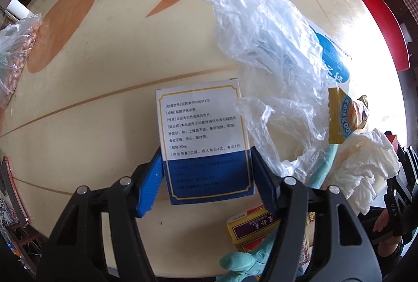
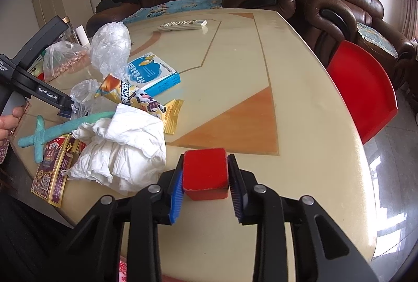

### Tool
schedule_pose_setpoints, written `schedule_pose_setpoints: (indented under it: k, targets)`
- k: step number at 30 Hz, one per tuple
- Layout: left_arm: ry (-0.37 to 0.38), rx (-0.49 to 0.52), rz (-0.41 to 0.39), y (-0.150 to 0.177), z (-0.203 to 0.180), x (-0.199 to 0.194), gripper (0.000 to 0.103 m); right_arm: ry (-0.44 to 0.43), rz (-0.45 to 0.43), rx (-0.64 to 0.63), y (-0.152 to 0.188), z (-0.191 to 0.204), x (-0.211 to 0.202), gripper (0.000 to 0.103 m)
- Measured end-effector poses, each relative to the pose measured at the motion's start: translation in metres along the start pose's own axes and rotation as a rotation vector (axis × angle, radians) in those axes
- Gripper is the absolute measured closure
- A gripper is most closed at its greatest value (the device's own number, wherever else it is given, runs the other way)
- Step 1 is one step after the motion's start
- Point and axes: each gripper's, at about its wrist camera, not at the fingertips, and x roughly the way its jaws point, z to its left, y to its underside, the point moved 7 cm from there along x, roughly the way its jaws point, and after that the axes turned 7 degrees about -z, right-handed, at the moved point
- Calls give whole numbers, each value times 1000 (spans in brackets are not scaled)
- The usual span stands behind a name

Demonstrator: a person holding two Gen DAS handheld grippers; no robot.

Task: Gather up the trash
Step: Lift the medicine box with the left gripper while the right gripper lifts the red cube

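Right wrist: right claw grips red block.

Yellow-red packet half behind tongs arm, peanut bag cut by edge

- The right gripper has its blue-padded fingers pressed on both sides of a red block on the bench.
- Left of the block lies crumpled white tissue.
- Beyond the tissue: a yellow snack wrapper, a blue medicine box, clear plastic bags.
- Far behind the block, a remote control.
- Right of the block, off the bench, a red chair.
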Motion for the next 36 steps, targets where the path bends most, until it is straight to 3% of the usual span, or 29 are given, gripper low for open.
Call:
schedule_pose_setpoints:
  k: [16, 28, 36]
  targets:
    - [-10, -10, -82, 16, 0, -38, 40, 53, -13, 35, -6, -8, -4, 73]
    - [-8, -36, -133, 37, 29, -81, 40, 72, -57, -6, -18, 7, -21, 73]
    - [-12, -45, -194, 47, 26, -107, 40, 69, -83, -25, -27, 21, -37, 73]
